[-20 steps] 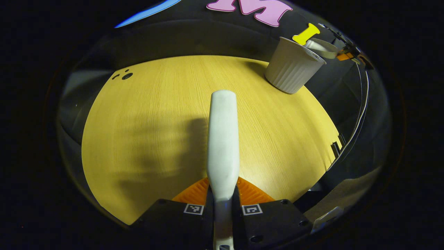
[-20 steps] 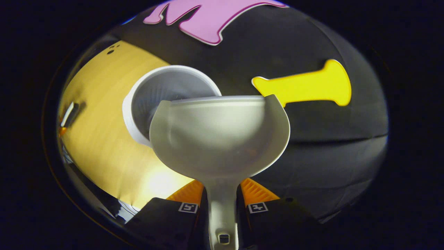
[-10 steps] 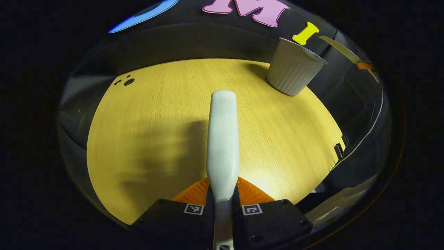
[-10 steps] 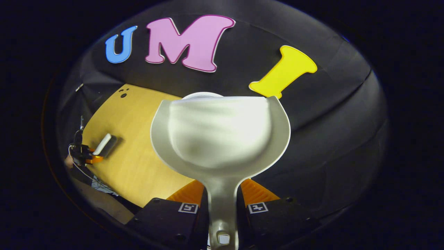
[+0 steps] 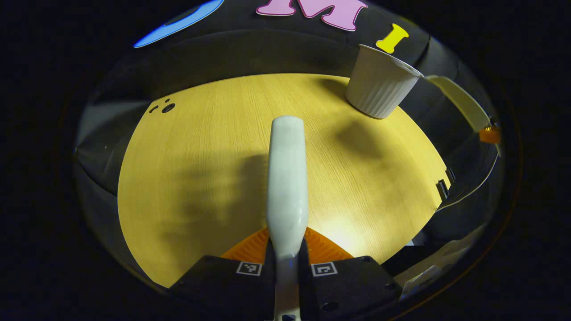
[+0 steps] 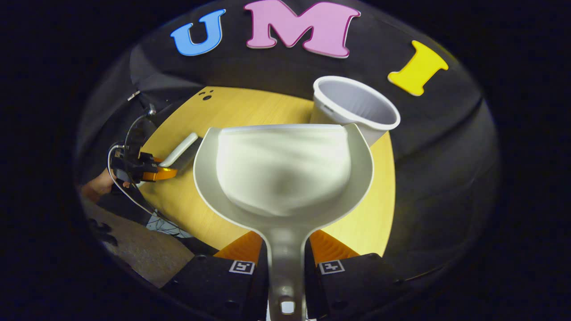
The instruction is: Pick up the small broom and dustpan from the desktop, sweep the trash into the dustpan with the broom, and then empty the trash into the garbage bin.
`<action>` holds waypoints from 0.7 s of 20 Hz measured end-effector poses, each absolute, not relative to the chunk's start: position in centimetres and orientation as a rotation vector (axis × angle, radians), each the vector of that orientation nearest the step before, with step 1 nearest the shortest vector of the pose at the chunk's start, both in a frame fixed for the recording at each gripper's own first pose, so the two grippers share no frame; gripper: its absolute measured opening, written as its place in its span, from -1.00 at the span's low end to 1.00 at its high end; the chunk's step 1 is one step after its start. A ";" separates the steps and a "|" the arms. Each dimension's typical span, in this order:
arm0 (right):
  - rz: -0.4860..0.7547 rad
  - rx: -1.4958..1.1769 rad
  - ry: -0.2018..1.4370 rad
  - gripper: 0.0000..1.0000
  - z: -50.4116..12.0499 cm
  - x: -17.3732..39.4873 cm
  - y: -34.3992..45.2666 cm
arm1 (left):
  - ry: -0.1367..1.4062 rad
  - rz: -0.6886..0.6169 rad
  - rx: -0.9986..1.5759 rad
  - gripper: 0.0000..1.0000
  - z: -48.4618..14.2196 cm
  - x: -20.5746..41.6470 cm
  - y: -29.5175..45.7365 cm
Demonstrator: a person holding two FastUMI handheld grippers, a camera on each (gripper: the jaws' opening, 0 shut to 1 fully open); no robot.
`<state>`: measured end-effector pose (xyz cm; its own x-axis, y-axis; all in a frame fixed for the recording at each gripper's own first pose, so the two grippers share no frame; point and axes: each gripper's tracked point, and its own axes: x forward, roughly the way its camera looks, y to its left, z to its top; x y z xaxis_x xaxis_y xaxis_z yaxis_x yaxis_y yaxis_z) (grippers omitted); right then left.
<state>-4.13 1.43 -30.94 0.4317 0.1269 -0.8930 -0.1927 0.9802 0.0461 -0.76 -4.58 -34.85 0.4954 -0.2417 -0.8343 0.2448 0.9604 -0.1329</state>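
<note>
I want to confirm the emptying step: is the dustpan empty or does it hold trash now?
Empty. In the right gripper view the dustpan shows a bare scoop with no trash inside.

Left gripper (image 5: 286, 249): black body, two small square black-and-white markers on top face, one per finger base; ribbed orange plates fanning out ahead of body; round screw hole near lower right. Right gripper (image 6: 285, 258): same black body, paired square markers, ribbed orange plates, round holes near lower corners. Left gripper seen afar in right gripper view: black block, orange part, thin looping cable (image 6: 127, 189).
</note>
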 end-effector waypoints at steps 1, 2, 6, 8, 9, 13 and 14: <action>0.189 -0.059 1.109 -0.22 -32.6 -4.3 2.1 | 1.011 -0.294 0.015 -0.48 -35.1 -0.7 -4.5; 0.193 -0.062 1.122 -0.25 -34.4 -4.6 2.8 | 1.010 -0.294 0.025 -0.48 -35.2 -0.7 -4.4; 0.178 -0.012 1.148 -0.26 -39.3 -5.3 4.2 | 1.015 -0.283 0.039 -0.48 -35.7 -0.7 -4.1; 0.163 -0.008 1.160 -0.30 -41.5 -5.3 4.4 | 1.019 -0.275 0.051 -0.49 -36.1 -0.7 -4.0; 0.153 -0.025 1.169 -0.26 -42.8 -5.3 4.4 | 1.021 -0.274 0.058 -0.48 -36.3 -0.6 -3.9; 0.139 -0.044 1.194 -0.25 -46.6 -5.6 5.2 | 1.026 -0.287 0.095 -0.49 -38.0 0.6 -3.7; 0.139 -0.037 1.197 -0.25 -47.2 -5.7 5.5 | 1.027 -0.290 0.105 -0.48 -38.3 0.5 -4.0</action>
